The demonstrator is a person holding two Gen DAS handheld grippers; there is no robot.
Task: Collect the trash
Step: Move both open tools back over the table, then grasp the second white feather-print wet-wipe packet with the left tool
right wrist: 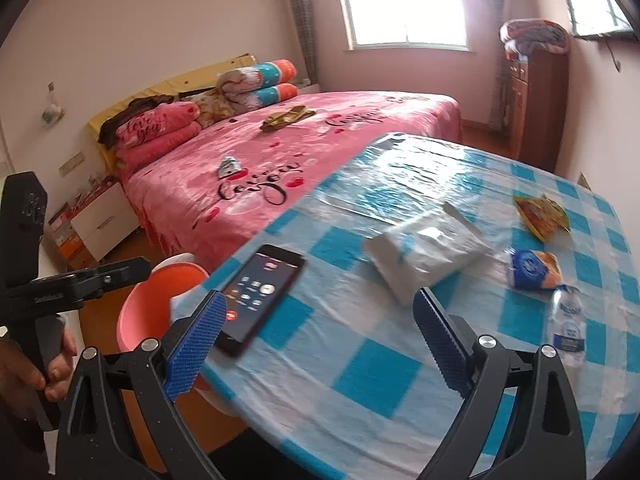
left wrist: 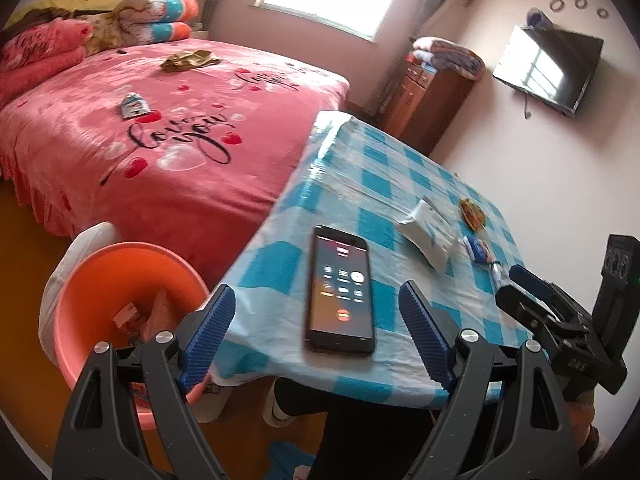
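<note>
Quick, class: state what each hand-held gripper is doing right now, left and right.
Left hand-held gripper: open, holding nothing, above the phone.
Right hand-held gripper: open, holding nothing.

One phone (right wrist: 256, 296) is being seen at seven o'clock on the one checked table (right wrist: 360, 364). One white packet (right wrist: 428, 258), one yellow wrapper (right wrist: 542, 212), one blue-and-orange wrapper (right wrist: 534, 270) and one small plastic bottle (right wrist: 568, 324) are being counted toward three o'clock. One orange bin (left wrist: 120, 280) is being shown at eight o'clock. Two scraps are being spotted on the one pink bed (left wrist: 100, 152): a tube (left wrist: 135, 105) and a gold wrapper (left wrist: 188, 60).
</note>
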